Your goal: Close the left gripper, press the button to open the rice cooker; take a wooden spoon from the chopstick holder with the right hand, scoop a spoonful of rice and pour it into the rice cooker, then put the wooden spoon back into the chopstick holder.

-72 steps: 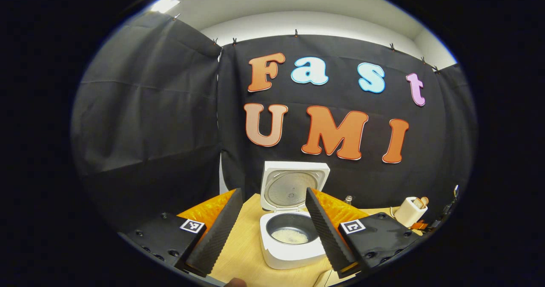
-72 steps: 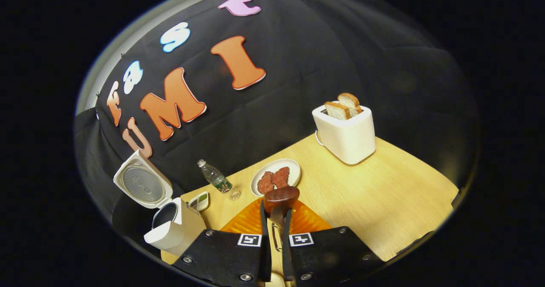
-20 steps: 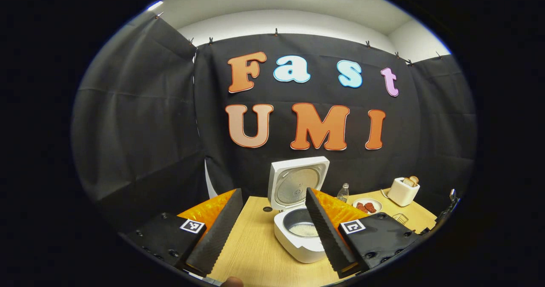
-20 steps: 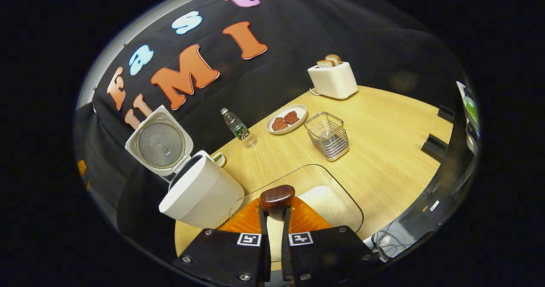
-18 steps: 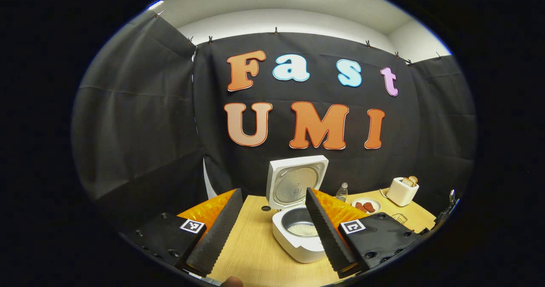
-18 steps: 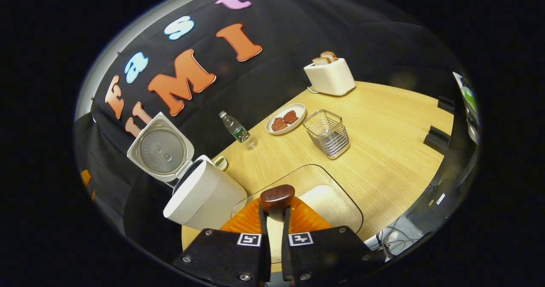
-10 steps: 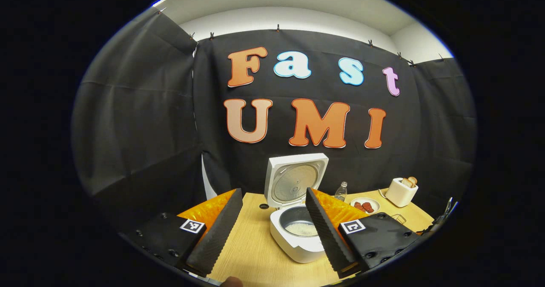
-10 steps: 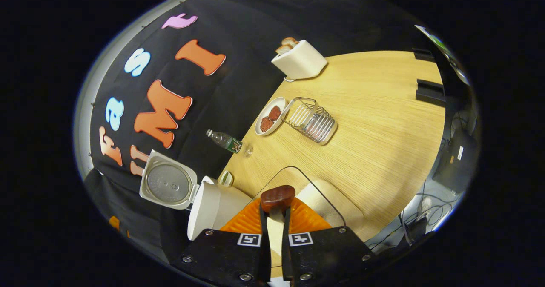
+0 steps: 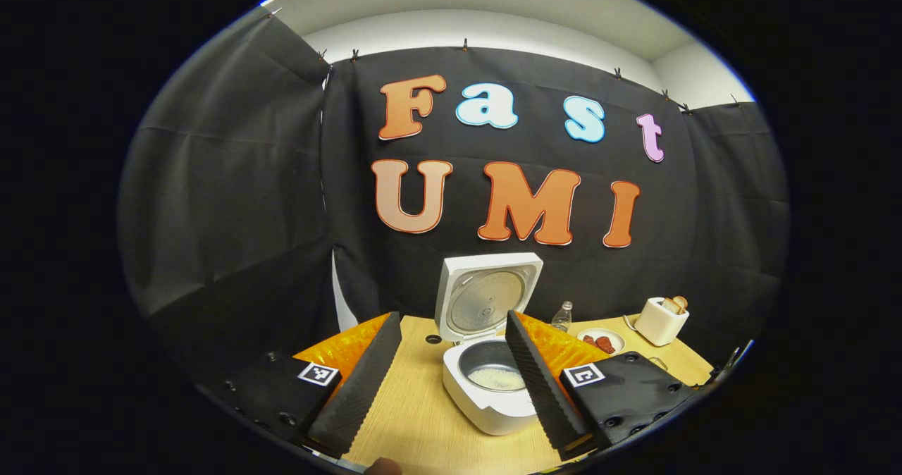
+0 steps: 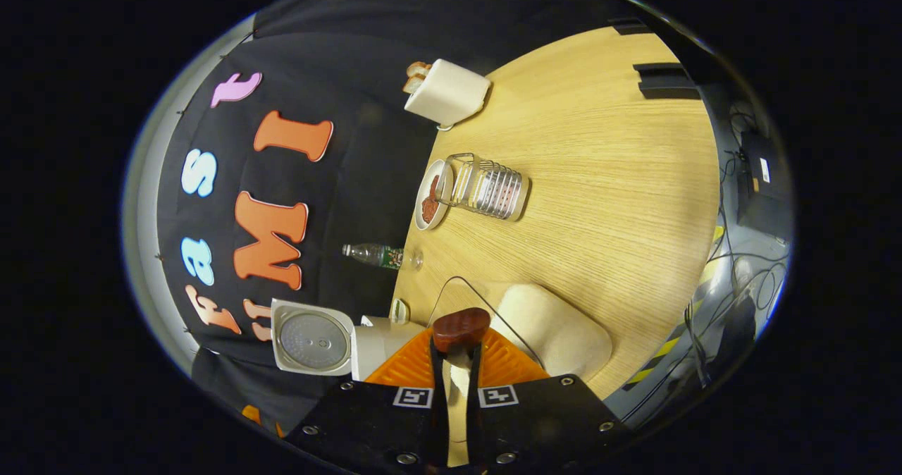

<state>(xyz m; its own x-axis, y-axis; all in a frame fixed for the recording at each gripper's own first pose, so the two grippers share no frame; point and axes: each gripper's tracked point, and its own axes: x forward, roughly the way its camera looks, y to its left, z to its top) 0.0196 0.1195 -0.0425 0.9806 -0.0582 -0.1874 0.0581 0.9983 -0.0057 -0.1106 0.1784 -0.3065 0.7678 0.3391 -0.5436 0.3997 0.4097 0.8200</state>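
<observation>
Rolled further over since half a second ago, the right gripper (image 10: 456, 383) now shows the surface (image 10: 606, 172) tipped nearly on edge.

Step in hand, by my reading: returning the wooden spoon (image 10: 459, 328) to the chopstick holder (image 10: 486, 189). Right gripper is clamped on the spoon's handle, bowl forward above the glass rice tray (image 10: 550, 334). Rice cooker (image 9: 490, 380) stands lid up with rice in its pot. Left gripper (image 9: 444, 383) hangs before it, jaws apart, holding nothing. The holder stands just beside the plate (image 10: 426, 196), well apart from the spoon. Next move calls for levelling the wrist, carrying the spoon over the holder's open top and lowering it before release.
</observation>
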